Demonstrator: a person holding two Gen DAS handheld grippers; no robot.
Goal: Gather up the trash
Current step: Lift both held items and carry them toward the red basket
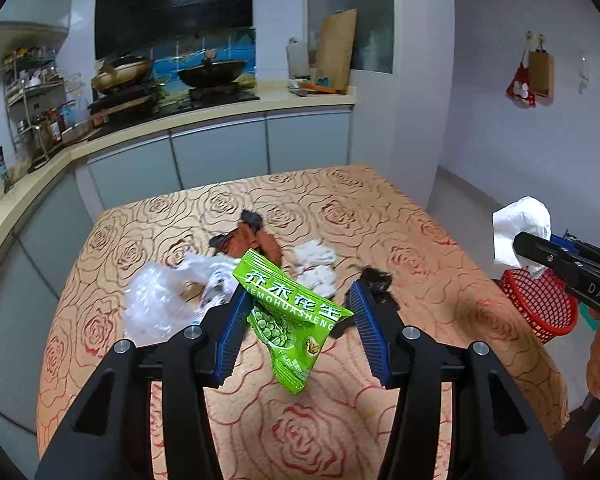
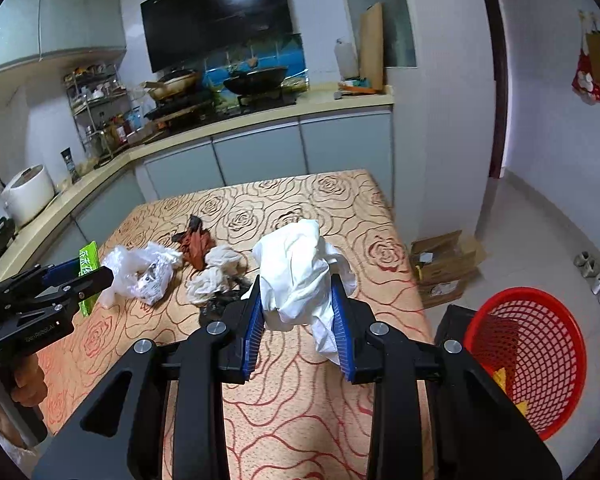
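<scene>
i have trash in both tools. my right tool is clamped on a crumpled white tissue, held above the table's near right part, and the red basket sits on the floor just off the table's right edge, lower and to this tool's right, so the right hand is nearer. my left tool stands about half apart, pinching a green snack packet whose long axis hangs diagonally. a clear plastic bag and more tissues remain mid-table.
</scene>
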